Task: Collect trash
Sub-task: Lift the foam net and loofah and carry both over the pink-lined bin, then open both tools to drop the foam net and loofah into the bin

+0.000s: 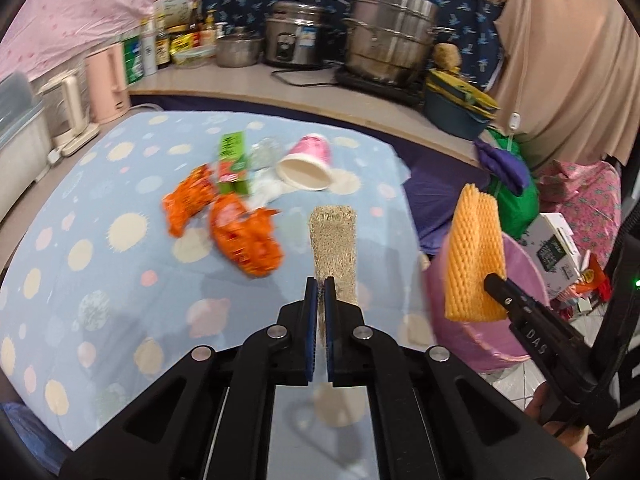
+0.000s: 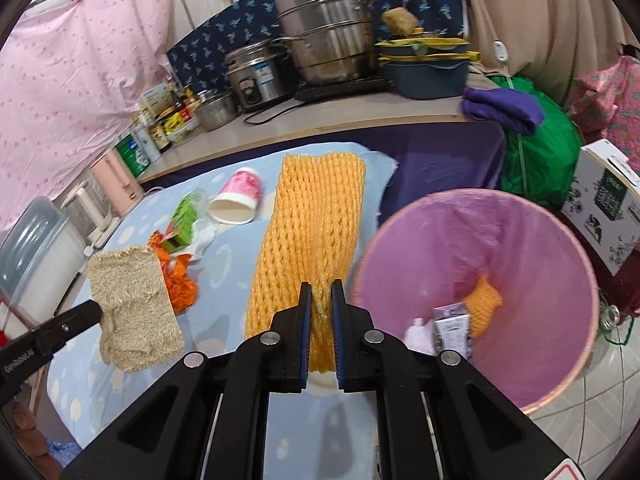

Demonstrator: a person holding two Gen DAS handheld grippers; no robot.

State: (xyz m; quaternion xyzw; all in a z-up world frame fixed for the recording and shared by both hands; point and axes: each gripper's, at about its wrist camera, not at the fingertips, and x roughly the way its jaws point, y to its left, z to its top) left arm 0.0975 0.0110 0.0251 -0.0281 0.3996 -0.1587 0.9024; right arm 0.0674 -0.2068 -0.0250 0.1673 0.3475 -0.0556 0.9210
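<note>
- Left claw (image 1: pixel 321 285) clamping on a beige loofah pad (image 1: pixel 334 252), holding it in the air above the table (image 1: pixel 100 280) with the blue dotted cloth.
- Right claw (image 2: pixel 320 288) gripping the lower end of an orange foam net sleeve (image 2: pixel 312 240), the blue pads pressing into the mesh from both sides.
- Foam net sleeve hanging just beside the rim of the pink lined trash bin (image 2: pixel 472 288), not yet inside it.
- Lying already at the bottom of the bin: another orange foam net (image 2: pixel 486 300), a small purple-and-white carton (image 2: pixel 452 328) and some white paper.
- Remaining on the table: a pink paper cup (image 1: pixel 308 164) lying on its side, a green carton (image 1: pixel 232 160), two orange crumpled wrappers (image 1: pixel 248 240), a white tissue (image 1: pixel 268 190), all close together.
- Standing behind on the counter: a big steel steamer pot (image 1: pixel 392 32), a rice cooker (image 1: pixel 294 36), bottles and a pink kettle (image 1: pixel 108 82).
</note>
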